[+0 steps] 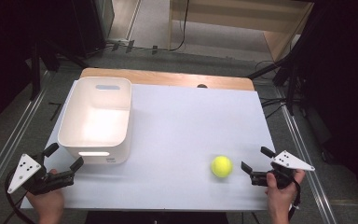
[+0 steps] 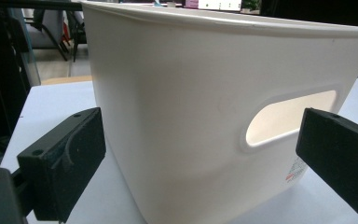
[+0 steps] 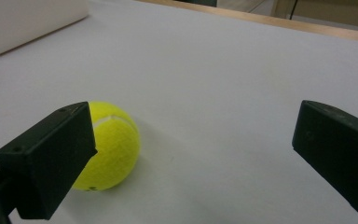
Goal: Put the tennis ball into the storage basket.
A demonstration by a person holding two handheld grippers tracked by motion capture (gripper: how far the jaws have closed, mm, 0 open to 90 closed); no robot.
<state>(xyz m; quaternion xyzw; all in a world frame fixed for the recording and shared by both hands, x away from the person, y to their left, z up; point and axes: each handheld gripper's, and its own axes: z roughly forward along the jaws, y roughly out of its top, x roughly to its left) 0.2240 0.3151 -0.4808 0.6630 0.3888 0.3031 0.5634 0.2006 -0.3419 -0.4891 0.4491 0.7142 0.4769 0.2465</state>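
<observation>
Ball: tennis ball [image 1: 222, 166] lies just ahead of my right tongs [image 1: 253, 163], untouched.
Right tongs: wide apart.
Left tongs [image 1: 65, 156]: wide, facing the white bin [image 1: 121, 135].

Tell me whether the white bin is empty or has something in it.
Empty. The high view looks straight into the bin and shows only its bare white floor. The ball lies outside it on the table.

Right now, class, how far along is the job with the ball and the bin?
Done: nothing; the white bin looks empty. In hand: the right gripper is open beside the tennis ball, not gripping; the left gripper is open at the bin's near wall. Left: probably grasping and binning the ball.
</observation>
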